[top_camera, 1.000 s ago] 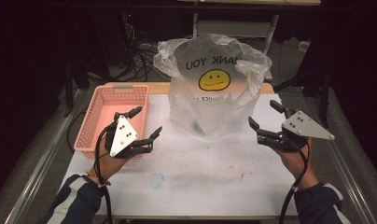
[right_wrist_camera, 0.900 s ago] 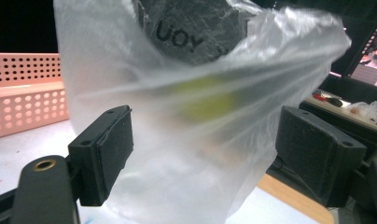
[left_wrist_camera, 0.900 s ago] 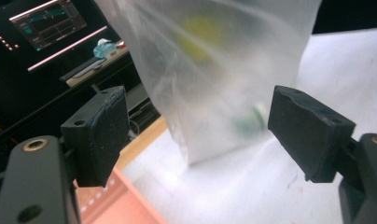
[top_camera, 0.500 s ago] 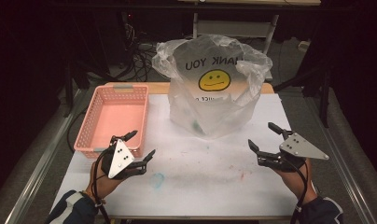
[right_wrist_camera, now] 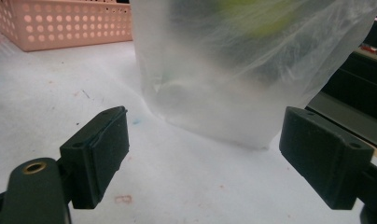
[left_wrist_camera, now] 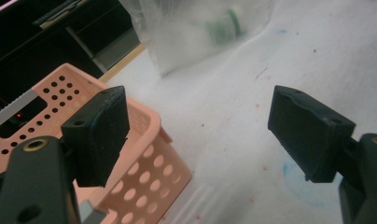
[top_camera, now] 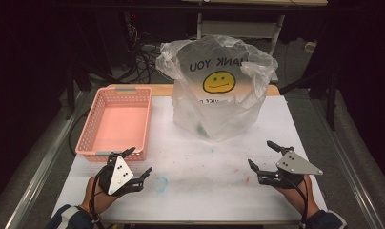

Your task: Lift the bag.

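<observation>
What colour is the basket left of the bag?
Pink, with perforated walls; the basket shows best in the high view.

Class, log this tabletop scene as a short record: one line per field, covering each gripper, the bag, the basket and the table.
left gripper: jaws open, empty, near the basket's front corner
right gripper: jaws open, empty, apart from the bag
plastic bag: upright, clear, smiley print, a green item inside
pink basket: left of bag, empty
table: white, stained
</observation>
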`<act>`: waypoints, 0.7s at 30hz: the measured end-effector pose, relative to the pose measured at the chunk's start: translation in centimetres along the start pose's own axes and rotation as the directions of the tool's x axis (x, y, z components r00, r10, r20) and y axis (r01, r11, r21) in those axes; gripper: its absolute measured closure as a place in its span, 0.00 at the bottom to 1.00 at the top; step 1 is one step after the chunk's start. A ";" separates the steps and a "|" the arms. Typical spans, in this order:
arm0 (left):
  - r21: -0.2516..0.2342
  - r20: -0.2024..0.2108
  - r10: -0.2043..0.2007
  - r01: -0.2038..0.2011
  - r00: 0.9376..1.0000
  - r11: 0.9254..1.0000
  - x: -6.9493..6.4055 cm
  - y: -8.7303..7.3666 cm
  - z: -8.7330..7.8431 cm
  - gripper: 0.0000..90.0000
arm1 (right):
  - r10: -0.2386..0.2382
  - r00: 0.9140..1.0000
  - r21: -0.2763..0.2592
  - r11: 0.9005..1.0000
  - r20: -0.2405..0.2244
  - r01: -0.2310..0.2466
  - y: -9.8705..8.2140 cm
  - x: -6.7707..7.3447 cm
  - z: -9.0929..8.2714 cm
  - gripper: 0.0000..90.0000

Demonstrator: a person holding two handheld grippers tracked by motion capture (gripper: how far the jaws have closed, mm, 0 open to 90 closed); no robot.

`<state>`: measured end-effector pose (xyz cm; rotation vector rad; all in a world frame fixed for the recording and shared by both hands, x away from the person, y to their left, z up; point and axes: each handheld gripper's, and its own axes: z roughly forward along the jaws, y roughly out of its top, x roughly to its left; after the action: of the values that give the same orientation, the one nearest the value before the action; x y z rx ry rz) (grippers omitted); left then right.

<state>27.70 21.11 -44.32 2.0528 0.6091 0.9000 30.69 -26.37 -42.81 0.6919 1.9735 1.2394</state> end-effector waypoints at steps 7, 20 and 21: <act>0.063 0.014 -0.013 0.012 1.000 0.998 -0.1 -1.3 -0.1 0.22 | -0.010 1.000 0.013 1.000 -0.017 0.010 -1.2 1.1 -0.2 0.19; 0.064 0.024 -0.027 0.025 0.999 0.998 0.1 -1.3 -0.1 0.22 | -0.033 0.999 0.012 0.999 -0.043 0.033 -1.3 1.9 -0.3 0.19; 0.063 0.024 -0.026 0.024 0.999 0.998 0.1 -1.3 -0.2 0.22 | -0.036 0.999 0.014 0.999 -0.039 0.037 -1.2 1.9 -0.4 0.19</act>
<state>27.46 21.96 -45.28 2.1045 0.6553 0.8495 29.13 -25.69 -44.33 0.6404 2.0198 1.2268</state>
